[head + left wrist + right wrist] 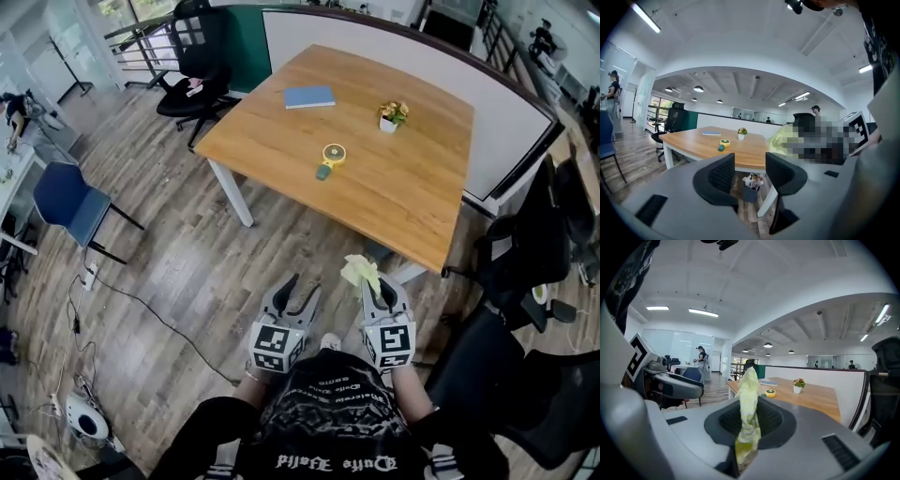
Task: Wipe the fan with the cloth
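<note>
A small yellow fan (331, 157) with a green base lies near the middle of the wooden table (394, 202), well ahead of both grippers. It also shows in the left gripper view as the fan (724, 143) and in the right gripper view as the fan (770, 393). My right gripper (375, 281) is shut on a pale yellow cloth (360, 270), which sticks up between the jaws as the cloth (748, 399). My left gripper (302, 286) hangs beside it over the floor, open with nothing between its jaws (750, 164).
On the table lie a blue book (308, 97) and a small potted plant (392, 116). A white partition (487, 103) runs along its far side. Black office chairs (197, 66) (525, 253) flank the table, a blue chair (70, 202) stands left, and a cable (141, 305) crosses the floor.
</note>
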`<state>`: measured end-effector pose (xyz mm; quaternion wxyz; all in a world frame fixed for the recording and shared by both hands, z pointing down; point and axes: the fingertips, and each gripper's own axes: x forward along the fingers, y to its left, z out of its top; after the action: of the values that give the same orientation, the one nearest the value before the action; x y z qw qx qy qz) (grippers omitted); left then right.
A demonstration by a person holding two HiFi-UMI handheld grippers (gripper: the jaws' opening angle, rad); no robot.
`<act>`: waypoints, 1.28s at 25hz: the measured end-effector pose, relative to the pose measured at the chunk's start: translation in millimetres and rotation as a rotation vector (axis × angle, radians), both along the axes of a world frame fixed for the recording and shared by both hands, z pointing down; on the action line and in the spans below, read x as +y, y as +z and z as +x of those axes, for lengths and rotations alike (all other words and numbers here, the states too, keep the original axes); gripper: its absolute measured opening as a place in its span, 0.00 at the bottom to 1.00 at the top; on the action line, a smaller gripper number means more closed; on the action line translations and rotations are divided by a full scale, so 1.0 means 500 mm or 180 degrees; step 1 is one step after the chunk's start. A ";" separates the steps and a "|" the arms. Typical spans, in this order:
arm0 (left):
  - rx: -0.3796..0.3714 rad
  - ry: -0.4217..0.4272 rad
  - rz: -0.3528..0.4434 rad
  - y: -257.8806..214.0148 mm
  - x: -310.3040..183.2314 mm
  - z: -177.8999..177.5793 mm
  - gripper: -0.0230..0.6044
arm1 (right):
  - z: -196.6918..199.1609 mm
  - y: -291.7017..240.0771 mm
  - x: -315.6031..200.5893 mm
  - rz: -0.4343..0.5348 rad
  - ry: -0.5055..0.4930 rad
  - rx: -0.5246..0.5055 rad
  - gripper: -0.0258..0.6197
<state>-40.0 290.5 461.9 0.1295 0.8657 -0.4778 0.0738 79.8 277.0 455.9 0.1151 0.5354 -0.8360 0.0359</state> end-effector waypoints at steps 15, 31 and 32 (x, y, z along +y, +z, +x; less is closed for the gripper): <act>-0.0107 -0.0083 -0.0082 0.050 -0.236 0.063 0.39 | 0.060 0.076 -0.210 -0.0302 -0.0086 -0.0056 0.12; -0.0268 0.0509 -0.0183 0.092 -0.585 0.019 0.39 | 0.009 0.114 -0.506 -0.0511 0.0543 -0.0043 0.12; -0.0273 0.0550 -0.0178 0.092 -0.604 0.016 0.39 | 0.006 0.113 -0.521 -0.0505 0.0596 -0.0053 0.12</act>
<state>-31.9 -11.3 508.0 0.1261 0.8958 -0.4043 0.1349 82.6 16.3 512.4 0.1463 0.6000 -0.7778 0.1170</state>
